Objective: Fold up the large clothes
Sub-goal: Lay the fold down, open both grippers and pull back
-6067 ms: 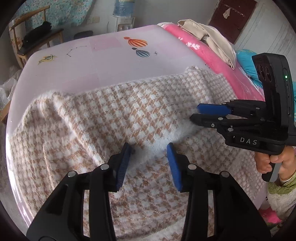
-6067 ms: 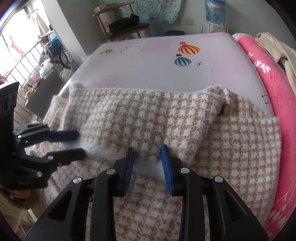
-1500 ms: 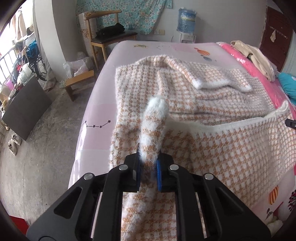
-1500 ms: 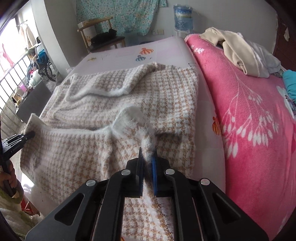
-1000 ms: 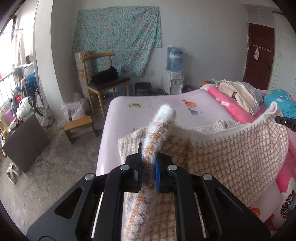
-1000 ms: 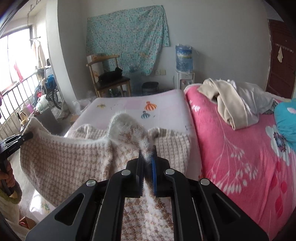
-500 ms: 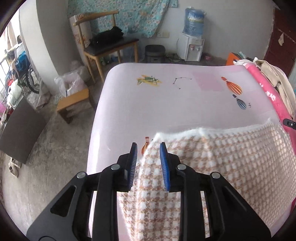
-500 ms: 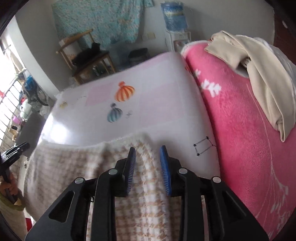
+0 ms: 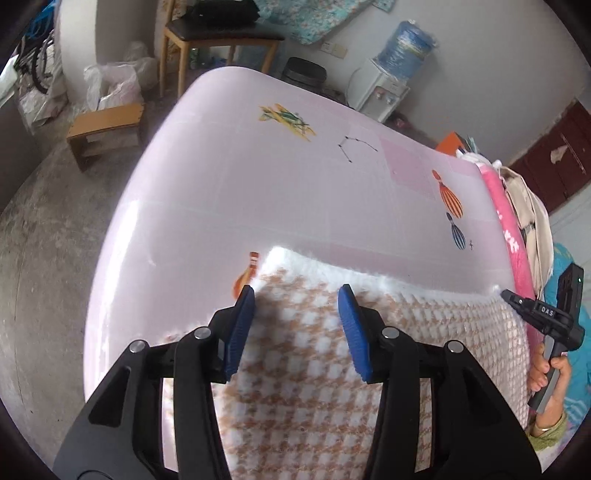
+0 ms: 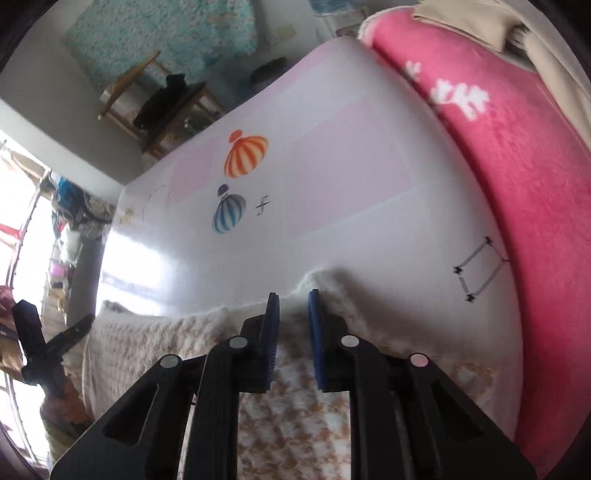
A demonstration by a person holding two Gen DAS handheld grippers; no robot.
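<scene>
A fuzzy white-and-tan houndstooth garment (image 9: 325,354) lies folded on the pale pink bed sheet (image 9: 280,177), its white fluffy edge across the bed. My left gripper (image 9: 297,291) is open just above the garment's left corner, with nothing between its blue pads. My right gripper (image 10: 293,295) is open by a narrow gap over the garment's right corner (image 10: 321,278); the fluffy edge lies under its fingertips. The right gripper also shows in the left wrist view (image 9: 508,295) at the garment's far right end. The left gripper shows in the right wrist view (image 10: 85,323).
A pink fleece blanket (image 10: 517,155) with a beige garment (image 9: 524,206) on it runs along the bed's right side. A wooden chair (image 9: 218,33), a small wooden stool (image 9: 107,125) and a water dispenser (image 9: 384,85) stand beyond the bed's far end.
Both grippers lifted the garment's near edge, carried it over toward the far side, laid it down and opened. The left jaws have since spread wider.
</scene>
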